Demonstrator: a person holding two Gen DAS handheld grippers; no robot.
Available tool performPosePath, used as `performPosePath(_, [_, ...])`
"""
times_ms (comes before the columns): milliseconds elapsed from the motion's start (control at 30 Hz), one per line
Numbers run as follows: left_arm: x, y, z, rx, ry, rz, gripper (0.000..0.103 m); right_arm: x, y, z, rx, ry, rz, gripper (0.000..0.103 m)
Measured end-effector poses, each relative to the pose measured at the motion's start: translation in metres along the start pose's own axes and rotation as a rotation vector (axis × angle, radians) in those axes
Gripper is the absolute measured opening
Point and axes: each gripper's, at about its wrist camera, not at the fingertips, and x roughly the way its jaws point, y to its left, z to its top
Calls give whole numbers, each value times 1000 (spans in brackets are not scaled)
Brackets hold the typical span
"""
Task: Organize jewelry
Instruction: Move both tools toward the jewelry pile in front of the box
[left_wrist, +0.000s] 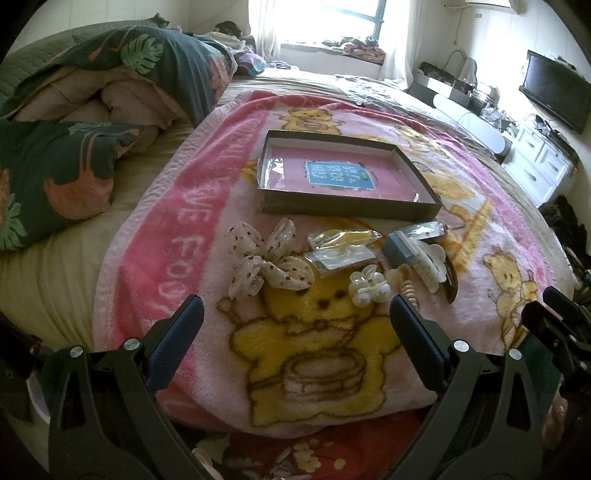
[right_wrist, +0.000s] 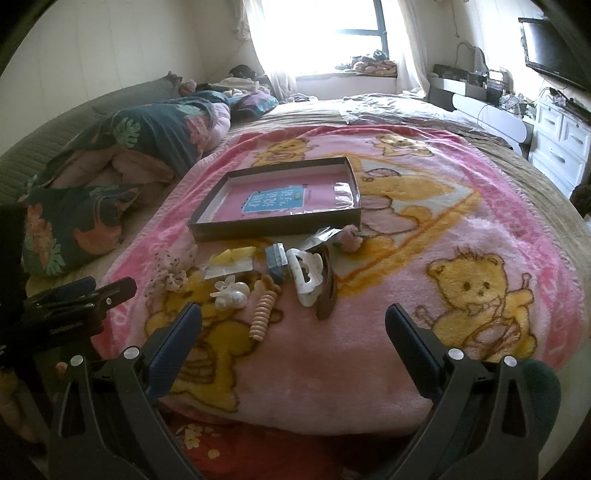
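Jewelry pile: a loose cluster is seen lying on the pink bear blanket (left_wrist: 155, 236), just in front of the box and outside it.
Pieces: a dotted fabric bow (left_wrist: 264, 258), clear packets with yellow contents (left_wrist: 341, 243), a small pearl-white clip (left_wrist: 369, 290), a beige coil hair tie (right_wrist: 263, 318), a large white claw clip (right_wrist: 304, 275), a brown hair clip (right_wrist: 327, 291), a small blue-grey box (right_wrist: 277, 263) and a pink flower piece (right_wrist: 351, 238) are counted.
Box: a shallow dark tray box (left_wrist: 351, 212) is set behind the pile; only a pink sheet with a blue label is seen inside it, and no jewelry.
Progress: nothing is judged to have been sorted yet; every piece is left to be moved, presumably into the box.
Left claw (left_wrist: 295, 325): it is held released and empty, spread wide above the blanket, near the pearl-white clip and bow.
Right claw (right_wrist: 293, 334): it is likewise released and empty, poised near the coil hair tie and brown hair clip.
Surroundings: the blanket is spread over a bed (left_wrist: 55, 280), with a leaf-print quilt (left_wrist: 140, 55) bunched at the side.
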Motion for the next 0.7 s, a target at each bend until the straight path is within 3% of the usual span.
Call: performPosePath(700, [-1, -4, 1, 11, 2, 3, 94, -1, 0, 2, 5, -9, 3, 99])
